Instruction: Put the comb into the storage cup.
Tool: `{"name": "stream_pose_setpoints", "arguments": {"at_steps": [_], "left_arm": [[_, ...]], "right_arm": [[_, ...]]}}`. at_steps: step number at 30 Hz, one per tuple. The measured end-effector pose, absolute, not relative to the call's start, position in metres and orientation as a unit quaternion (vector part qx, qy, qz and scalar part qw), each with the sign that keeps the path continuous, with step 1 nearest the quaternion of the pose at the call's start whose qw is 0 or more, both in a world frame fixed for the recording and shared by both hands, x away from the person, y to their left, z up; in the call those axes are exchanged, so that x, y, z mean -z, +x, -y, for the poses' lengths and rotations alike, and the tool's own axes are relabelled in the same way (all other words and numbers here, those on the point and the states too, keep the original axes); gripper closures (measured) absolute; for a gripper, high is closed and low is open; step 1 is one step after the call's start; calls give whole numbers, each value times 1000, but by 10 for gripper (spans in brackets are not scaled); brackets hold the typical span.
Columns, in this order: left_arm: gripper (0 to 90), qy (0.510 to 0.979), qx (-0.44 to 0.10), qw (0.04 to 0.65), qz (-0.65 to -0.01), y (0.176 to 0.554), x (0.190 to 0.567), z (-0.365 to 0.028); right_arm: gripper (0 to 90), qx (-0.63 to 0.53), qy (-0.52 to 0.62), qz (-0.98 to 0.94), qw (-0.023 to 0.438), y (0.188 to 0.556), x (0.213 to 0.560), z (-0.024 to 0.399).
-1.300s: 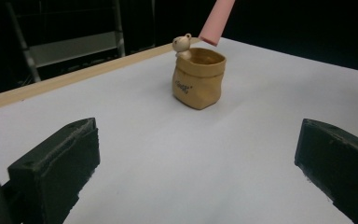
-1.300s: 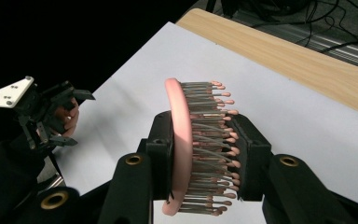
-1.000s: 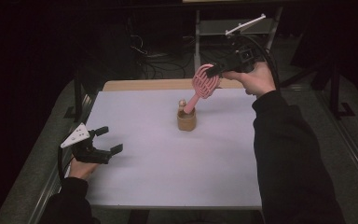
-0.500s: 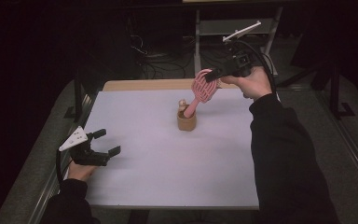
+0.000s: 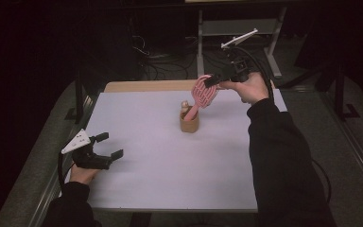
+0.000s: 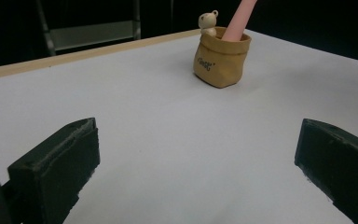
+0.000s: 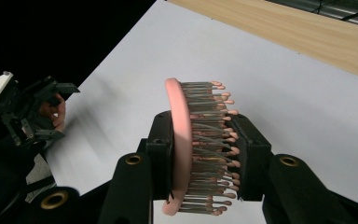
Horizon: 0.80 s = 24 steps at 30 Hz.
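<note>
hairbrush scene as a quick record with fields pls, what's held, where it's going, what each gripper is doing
held: pink hairbrush, clamped by its head in the right gripper
handle: tip inside the tan pouch-shaped holder
holder: upright on the white table, small bear figure at its rim
left gripper: open, low at the table's near left, holding nothing
</note>
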State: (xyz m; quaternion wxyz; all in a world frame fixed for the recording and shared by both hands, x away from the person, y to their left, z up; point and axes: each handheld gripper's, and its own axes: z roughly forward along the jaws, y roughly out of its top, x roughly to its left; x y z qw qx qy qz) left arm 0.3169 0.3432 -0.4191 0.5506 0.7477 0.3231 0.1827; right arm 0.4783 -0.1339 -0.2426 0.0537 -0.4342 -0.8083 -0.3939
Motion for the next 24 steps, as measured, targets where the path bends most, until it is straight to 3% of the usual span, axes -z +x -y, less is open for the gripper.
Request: {"name": "stream_pose_setpoints", "arguments": {"at_steps": [24], "left_arm": [[0,744,-182,556,-322,319,420,-343]], "right_arm": [[629,399,-461,790,65,489,269,133]]}}
